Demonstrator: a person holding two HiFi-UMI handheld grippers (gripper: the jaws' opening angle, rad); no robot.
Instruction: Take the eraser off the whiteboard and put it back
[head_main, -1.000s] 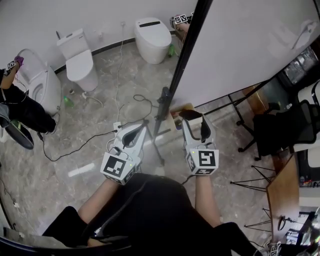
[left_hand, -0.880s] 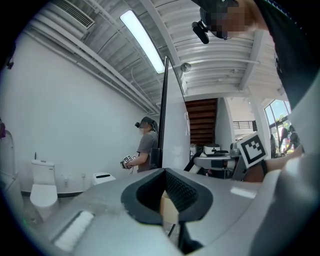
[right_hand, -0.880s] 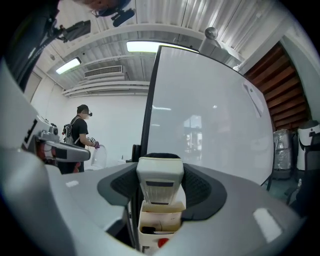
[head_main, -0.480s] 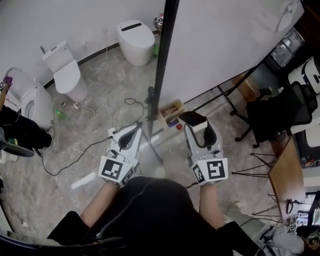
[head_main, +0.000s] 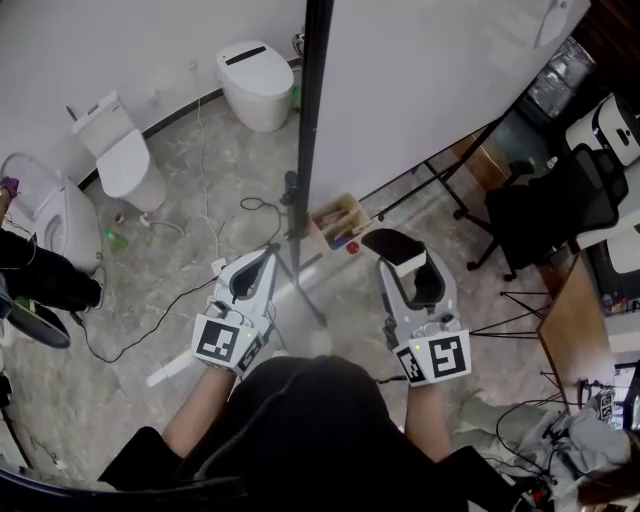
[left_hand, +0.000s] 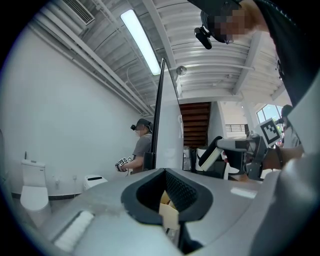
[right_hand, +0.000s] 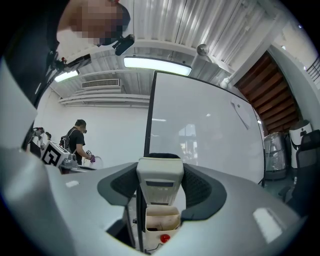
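Several toilets stand on marbled floor beside whiteboard.

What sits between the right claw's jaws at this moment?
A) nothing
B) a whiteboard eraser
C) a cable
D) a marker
B: the right claw is closed on both sides of the whiteboard eraser, held up in front of the whiteboard.
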